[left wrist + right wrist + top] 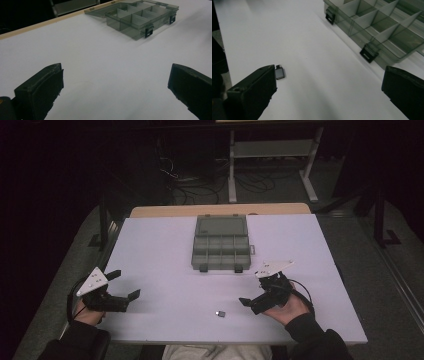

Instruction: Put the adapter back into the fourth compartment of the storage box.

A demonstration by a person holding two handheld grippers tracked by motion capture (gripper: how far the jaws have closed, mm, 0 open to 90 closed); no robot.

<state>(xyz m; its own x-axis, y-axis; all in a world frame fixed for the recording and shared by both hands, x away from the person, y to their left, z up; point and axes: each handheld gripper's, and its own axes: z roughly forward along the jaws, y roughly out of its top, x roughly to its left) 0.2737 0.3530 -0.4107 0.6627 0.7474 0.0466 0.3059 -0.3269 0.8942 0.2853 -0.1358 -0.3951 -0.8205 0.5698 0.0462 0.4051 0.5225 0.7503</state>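
Left gripper: jaws spread wide, released, nothing between them and nothing touched. In the left gripper view only bare white table lies in the gap between the two black jaws; the grey divided organizer box sits well ahead of the jaw tips, up and toward the right jaw's side, lid thrown back, both black latches hanging loose on the near wall.

Right gripper: jaws also wide apart, released, gripping nothing. In the right gripper view a small dark USB-like part lies flat on the table just beside the tip of the left-hand jaw, on its inner side, close to it; whether it touches the jaw I cannot tell. The right-hand jaw is well apart from the part. The box runs ahead of the right-hand jaw, its empty compartments visible, one latch near that jaw's tip.

In the high view the part rests on the table near the right gripper's jaw tips, between the two grippers and much closer to the right one; the box is farther off, beyond both.

No brand, label or readable writing on the part, box or grippers; part too small to tell markings.
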